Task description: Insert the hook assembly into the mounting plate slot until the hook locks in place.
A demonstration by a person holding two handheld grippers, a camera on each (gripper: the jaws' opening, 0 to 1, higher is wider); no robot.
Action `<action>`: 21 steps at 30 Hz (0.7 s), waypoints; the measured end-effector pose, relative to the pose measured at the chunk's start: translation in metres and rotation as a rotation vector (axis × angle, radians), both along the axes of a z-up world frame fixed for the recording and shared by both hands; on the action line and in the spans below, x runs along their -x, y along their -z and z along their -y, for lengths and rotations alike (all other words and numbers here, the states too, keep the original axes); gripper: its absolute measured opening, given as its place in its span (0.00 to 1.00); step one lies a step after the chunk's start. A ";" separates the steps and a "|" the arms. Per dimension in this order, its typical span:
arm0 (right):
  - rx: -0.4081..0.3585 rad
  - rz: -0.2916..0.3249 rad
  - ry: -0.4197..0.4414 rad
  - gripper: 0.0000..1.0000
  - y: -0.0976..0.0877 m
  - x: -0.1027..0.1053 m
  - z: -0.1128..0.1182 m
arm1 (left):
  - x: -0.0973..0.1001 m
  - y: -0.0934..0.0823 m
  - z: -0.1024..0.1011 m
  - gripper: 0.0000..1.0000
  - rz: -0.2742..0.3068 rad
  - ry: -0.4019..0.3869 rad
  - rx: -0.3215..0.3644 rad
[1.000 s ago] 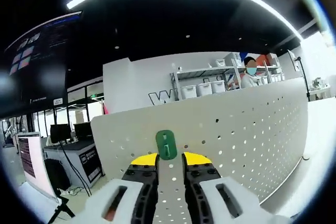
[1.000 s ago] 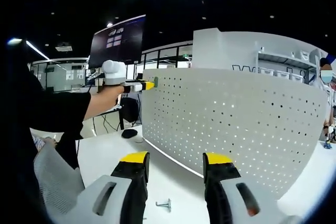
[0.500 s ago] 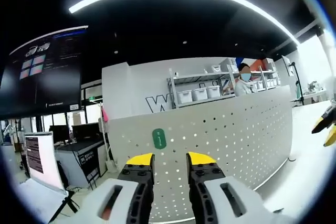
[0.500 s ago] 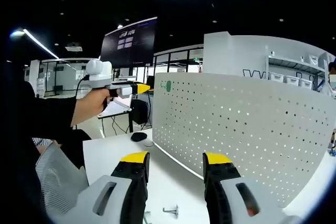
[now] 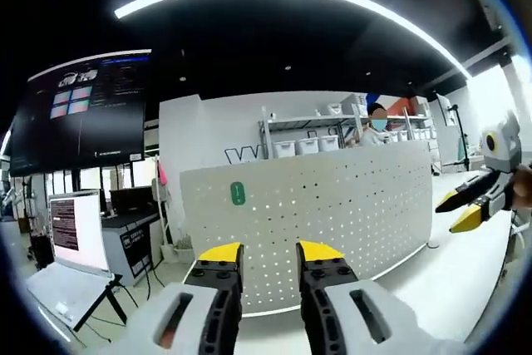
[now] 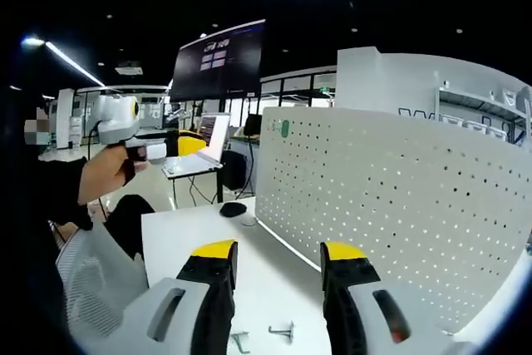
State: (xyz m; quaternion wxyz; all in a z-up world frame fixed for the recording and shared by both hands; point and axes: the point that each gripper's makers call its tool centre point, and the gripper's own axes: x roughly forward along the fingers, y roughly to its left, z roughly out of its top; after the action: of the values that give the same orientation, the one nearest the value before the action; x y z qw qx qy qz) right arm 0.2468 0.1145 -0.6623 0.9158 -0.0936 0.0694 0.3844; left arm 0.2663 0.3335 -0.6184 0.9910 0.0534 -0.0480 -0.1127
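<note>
The white perforated mounting plate (image 5: 332, 205) stands upright on the table. A small green hook piece (image 5: 238, 194) sits on its face near the upper left corner. My left gripper (image 5: 270, 257) is open with nothing between its yellow-tipped jaws, well back from the plate. In the right gripper view the same plate (image 6: 399, 197) fills the right side, with the green hook piece (image 6: 284, 128) at its near top corner. My right gripper (image 6: 278, 253) is open and empty above the table. The left gripper (image 6: 154, 151) is held in a hand at the left, apart from the plate.
Two small metal hooks (image 6: 283, 332) lie on the white table (image 6: 191, 239) just ahead of my right jaws. A dark mouse (image 6: 233, 209) sits by the plate's near end. A laptop (image 6: 199, 149) stands behind. The right gripper (image 5: 474, 203) enters the left gripper view from the right.
My left gripper has drawn back from the plate, leaving the green hook piece on it. The right gripper has come into the left gripper view.
</note>
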 end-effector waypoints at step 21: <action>0.075 -0.001 -0.059 0.36 0.017 -0.013 -0.013 | 0.046 0.030 0.017 0.27 -0.030 -0.008 0.044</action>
State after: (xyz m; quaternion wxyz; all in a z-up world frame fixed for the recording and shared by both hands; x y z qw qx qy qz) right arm 0.2597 0.1273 -0.6796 0.8999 -0.1297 0.0813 0.4083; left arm 0.2207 0.3166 -0.6483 0.9930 0.0300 -0.0356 -0.1083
